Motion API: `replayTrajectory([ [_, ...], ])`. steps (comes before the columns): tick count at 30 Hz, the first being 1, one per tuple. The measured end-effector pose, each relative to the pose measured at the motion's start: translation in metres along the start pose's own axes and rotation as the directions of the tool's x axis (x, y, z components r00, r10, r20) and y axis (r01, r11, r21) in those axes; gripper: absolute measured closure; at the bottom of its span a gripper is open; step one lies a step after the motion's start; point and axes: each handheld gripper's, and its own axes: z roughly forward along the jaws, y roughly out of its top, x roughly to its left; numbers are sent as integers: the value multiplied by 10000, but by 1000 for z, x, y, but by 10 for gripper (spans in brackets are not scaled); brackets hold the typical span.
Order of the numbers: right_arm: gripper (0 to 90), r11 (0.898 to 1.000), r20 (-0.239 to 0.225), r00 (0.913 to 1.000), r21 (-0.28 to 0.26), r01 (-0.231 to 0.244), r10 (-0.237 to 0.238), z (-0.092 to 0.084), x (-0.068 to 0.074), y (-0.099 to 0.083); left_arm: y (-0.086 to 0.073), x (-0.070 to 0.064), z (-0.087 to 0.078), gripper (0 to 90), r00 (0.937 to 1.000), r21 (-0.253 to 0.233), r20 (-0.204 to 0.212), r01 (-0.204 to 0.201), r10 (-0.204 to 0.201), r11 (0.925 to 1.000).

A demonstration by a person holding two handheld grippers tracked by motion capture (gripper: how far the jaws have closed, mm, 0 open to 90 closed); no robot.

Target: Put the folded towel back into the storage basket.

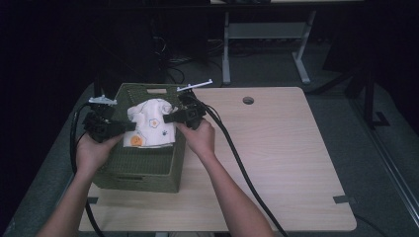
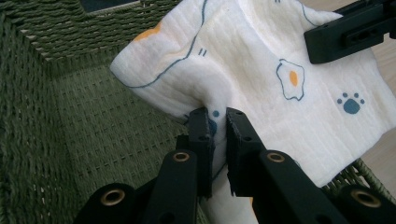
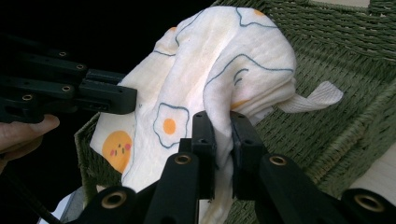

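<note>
A white cloth [image 1: 150, 123] printed with fried eggs, paw marks and an orange face hangs bunched over the open top of a green woven basket [image 1: 141, 168]. My left gripper [image 1: 129, 127] is shut on the cloth's left edge, and its jaws pinch a fold of the cloth [image 2: 261, 79] close up in the left gripper view [image 2: 217, 122]. My right gripper [image 1: 168, 118] is shut on the right side of the cloth [image 3: 205, 70], with fabric squeezed between its jaws [image 3: 219, 126]. The two grippers face each other across the basket.
The basket stands at the left end of a light wooden table [image 1: 276, 148], which has a round cable hole [image 1: 248, 100] near its far edge. Black cables [image 1: 237, 158] trail from both grippers across the table. A desk frame [image 1: 267, 39] stands behind on the dark floor.
</note>
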Motion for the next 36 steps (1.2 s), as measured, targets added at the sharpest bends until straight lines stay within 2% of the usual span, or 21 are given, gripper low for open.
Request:
replayTrajectory([
  [36,817,9999,52,9999,130,-114,113,32,4,-8,-17,19,11,824,9989,517,-368,321,-302,9981],
])
